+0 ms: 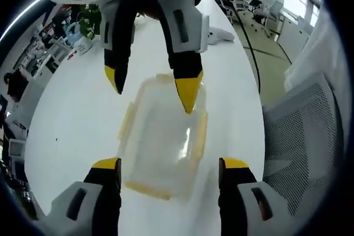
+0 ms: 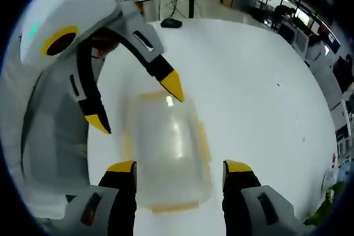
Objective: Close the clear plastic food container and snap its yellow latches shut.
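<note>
Left gripper view: the left gripper rises from six o'clock with its yellow-tipped jaws spread wide and nothing between them, one tip on each side of the near end of the clear plastic food container. The container sits on the white table at the centre of the view, its lid on top and yellow latches showing along its rim; whether they are snapped down cannot be told. The right gripper comes in from twelve o'clock, jaws also apart, one yellow tip over the far part of the lid and the other off its nine o'clock side; contact with the lid cannot be judged. A mesh chair stands at three o'clock beside the table. In the right gripper view the right gripper straddles the blurred container from six o'clock, jaws spread and empty, while the left gripper reaches in from ten o'clock with one tip at the lid's far edge.
</note>
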`<state>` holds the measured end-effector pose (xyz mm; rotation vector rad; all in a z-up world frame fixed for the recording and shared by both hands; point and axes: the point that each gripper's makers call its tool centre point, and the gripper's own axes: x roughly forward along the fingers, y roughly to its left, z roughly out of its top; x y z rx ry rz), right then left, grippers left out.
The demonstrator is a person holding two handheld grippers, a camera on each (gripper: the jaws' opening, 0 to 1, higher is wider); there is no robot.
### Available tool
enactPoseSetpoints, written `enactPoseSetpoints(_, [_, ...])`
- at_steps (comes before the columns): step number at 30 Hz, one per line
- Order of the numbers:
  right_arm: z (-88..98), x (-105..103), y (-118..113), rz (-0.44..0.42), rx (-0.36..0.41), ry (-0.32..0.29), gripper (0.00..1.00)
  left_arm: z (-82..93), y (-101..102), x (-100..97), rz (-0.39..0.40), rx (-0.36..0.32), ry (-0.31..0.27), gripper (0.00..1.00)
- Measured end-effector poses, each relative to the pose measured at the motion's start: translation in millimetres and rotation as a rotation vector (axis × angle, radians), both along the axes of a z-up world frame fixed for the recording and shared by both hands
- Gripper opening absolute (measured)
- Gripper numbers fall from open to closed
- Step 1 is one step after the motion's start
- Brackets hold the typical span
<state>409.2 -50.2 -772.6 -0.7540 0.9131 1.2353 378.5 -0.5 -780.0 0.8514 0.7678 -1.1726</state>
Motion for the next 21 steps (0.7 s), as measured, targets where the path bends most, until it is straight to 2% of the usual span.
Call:
enactPoseSetpoints(12, [-2.7, -8.3, -6.7, 0.014, -0.017, 0.010, 0.67, -2.7, 4.7, 6.6, -0.022, 0.021, 0.014, 0.79])
enactPoseSetpoints(21, [-8.7, -17.0, -12.5, 0.047, -0.039, -0.011, 0.71, -7.1, 8.4, 13.2, -0.049, 0.035, 0.009, 0.82])
